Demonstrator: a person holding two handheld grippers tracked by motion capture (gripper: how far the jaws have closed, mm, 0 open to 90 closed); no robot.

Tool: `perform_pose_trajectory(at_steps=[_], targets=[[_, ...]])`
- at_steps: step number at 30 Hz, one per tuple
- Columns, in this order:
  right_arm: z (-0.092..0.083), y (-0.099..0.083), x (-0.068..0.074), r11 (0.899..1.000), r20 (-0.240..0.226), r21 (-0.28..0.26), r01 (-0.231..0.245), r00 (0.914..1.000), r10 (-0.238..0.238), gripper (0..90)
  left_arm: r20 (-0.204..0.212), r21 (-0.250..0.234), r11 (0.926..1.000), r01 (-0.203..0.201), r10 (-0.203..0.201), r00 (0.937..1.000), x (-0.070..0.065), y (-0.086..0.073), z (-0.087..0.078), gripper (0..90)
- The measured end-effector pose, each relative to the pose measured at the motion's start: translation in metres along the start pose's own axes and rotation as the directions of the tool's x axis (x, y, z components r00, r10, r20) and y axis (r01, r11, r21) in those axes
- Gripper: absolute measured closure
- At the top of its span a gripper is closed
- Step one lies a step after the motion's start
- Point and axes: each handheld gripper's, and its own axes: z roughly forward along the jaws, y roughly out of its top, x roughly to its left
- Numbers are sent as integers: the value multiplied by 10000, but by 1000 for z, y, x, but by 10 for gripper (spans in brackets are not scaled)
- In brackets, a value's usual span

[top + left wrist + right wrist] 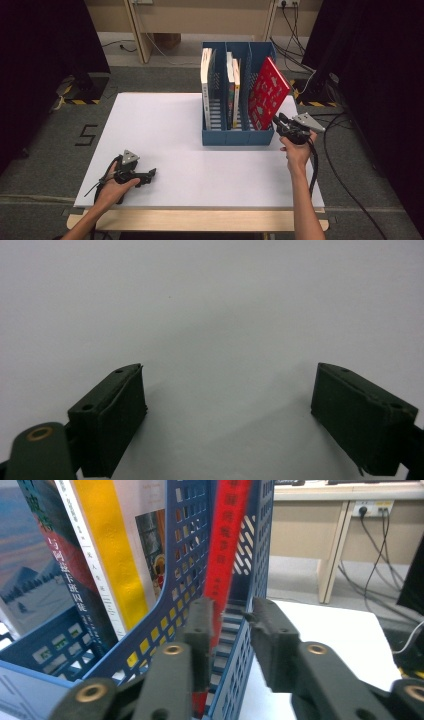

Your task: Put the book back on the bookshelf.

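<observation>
A blue three-slot file rack [235,137] stands on the white table [160,125]. A red book [269,92] sits in its right slot and leans to the right over the wall. My right gripper [279,119] is at the book's lower front corner. In the right gripper view its jaws [227,612] stand a little apart at the red spine [230,545]. One finger overlaps the spine, and a gap shows before the other. My left gripper [150,174] rests on the table at the front left. It is open [229,367] over bare white surface.
A white book [206,75] fills the rack's left slot and two more books [232,85] the middle one; close up these show a yellow cover [105,545]. Cables [345,180] trail on the floor at right. Black stands flank the table.
</observation>
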Motion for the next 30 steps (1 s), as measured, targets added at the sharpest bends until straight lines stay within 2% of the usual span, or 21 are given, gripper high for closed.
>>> perform_pose_trajectory(at_steps=[2,5,8,11,14,17,21,27,30], targets=[[4,1,2,10000,79,-15,89,9999,-89,744,1,2,10000,-1,1,10000,0,0,0,133],[11,4,6,10000,-159,-80,-17,9999,16,739,-1,1,10000,-4,4,10000,0,0,0,133],[22,7,11,9996,18,-7,265,9996,-265,738,0,3,10000,-3,3,10000,0,0,0,133],[30,8,13,9999,36,-137,-24,10000,25,734,2,2,10000,-2,2,10000,0,0,0,133],[35,10,14,9998,170,-112,152,9997,-150,735,2,3,10000,-3,3,10000,0,0,0,133],[38,11,13,9998,227,-182,129,9997,-125,743,1,2,10000,-2,2,10000,0,0,0,133],[42,9,9,9990,229,-362,-259,9994,267,760,0,1,10000,1,-1,10000,0,0,0,133],[51,12,10,9992,222,-340,-224,9995,231,757,1,3,10000,-1,1,10000,0,0,0,133],[57,13,11,9984,223,-383,-421,9988,430,757,0,3,10000,-2,2,10000,0,0,0,133]])
